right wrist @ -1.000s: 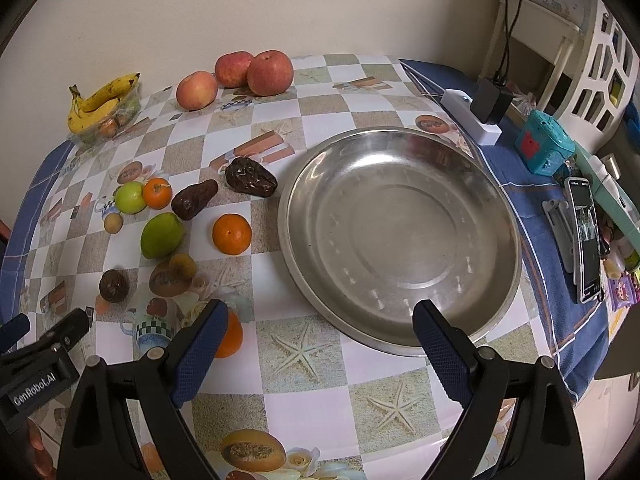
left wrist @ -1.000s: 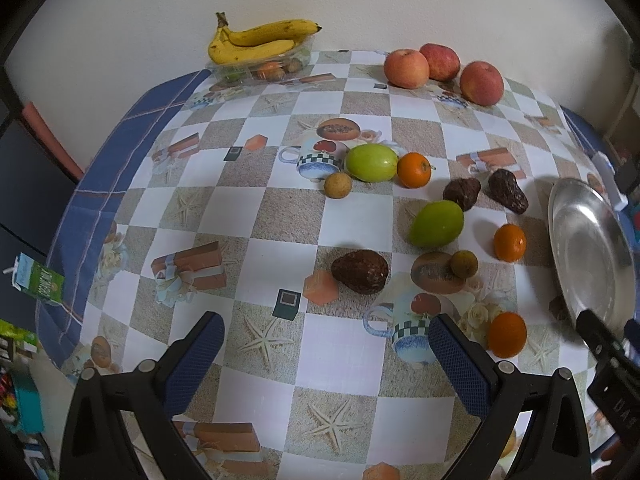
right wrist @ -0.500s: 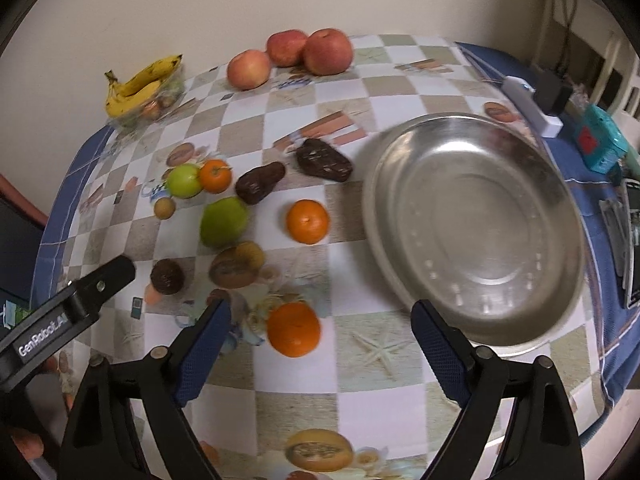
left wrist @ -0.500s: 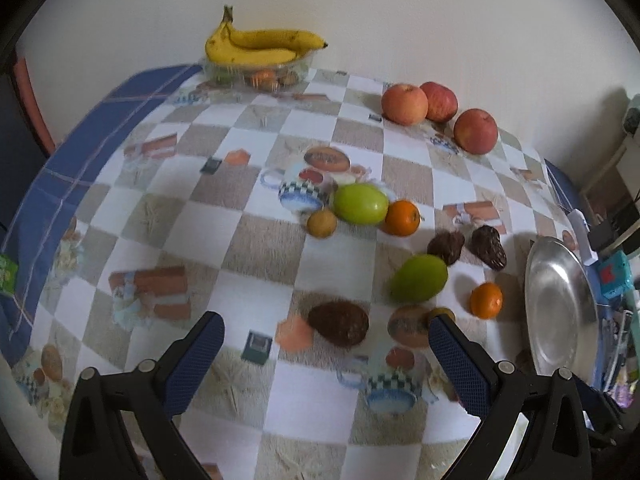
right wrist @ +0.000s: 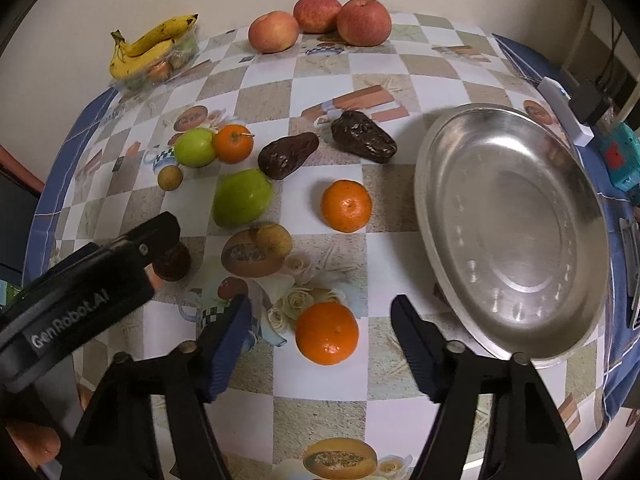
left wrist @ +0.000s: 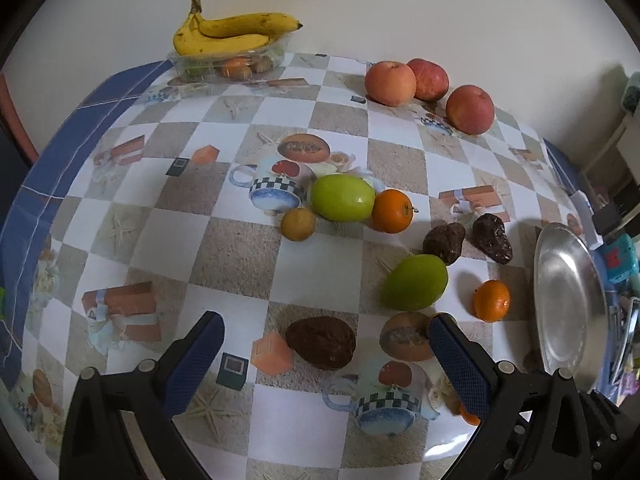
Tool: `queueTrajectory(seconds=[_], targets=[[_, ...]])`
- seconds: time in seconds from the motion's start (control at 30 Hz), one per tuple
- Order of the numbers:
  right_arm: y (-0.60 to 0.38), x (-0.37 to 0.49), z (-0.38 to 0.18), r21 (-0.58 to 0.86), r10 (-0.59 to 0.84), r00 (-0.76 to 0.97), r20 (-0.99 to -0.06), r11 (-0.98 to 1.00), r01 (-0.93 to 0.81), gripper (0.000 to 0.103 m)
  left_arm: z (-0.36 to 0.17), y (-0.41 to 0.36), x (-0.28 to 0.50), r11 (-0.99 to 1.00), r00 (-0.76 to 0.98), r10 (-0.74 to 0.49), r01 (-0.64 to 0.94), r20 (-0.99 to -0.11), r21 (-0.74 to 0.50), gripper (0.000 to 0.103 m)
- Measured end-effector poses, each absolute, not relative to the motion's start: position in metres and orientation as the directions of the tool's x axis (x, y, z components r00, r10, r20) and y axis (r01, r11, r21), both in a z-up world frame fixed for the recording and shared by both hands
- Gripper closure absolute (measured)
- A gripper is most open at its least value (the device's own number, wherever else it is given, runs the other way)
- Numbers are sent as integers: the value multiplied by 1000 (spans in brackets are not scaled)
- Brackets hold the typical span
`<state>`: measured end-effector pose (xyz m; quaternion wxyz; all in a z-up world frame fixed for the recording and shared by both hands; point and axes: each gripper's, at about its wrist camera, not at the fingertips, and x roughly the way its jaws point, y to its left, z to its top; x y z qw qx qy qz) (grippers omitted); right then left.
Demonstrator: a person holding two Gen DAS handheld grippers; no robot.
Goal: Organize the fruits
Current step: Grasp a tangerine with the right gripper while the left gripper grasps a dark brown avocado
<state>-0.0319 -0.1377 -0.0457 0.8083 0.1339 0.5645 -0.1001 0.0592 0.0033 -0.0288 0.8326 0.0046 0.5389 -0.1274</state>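
The left claw (left wrist: pixel 326 354) is spread wide around a brown avocado (left wrist: pixel 320 343) on the worktop (left wrist: pixel 240 248). The right claw (right wrist: pixel 320 338) is spread around an orange (right wrist: pixel 327 333) beside the metal bowl (right wrist: pixel 508 224).

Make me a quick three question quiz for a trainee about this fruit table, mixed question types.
1. True or false: the metal tray already holds fruit.
2. Multiple choice: what lies directly between the right tongs? A) an orange B) a banana C) an apple
3. Fill in: the dark brown fruit lies between the open ____ tongs.

Key: 1 false, the tray is empty. 2 A. 3 left.
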Motion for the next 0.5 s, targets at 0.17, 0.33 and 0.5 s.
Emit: queueTrajectory(seconds=[0.17, 0.33, 0.5], targets=[[-135, -30, -51, 87, -16, 321, -947, 949, 303, 40, -34, 4, 65, 970, 384, -198, 208, -902, -124, 6], [-136, -30, -56, 89, -8, 300, -954, 947, 308, 42, -47, 3, 70, 967, 325, -211, 206, -922, -149, 17], [-136, -31, -66, 88, 3, 266, -964, 947, 310, 53, -55, 5, 71, 967, 289, -220, 193, -932, -168, 33]])
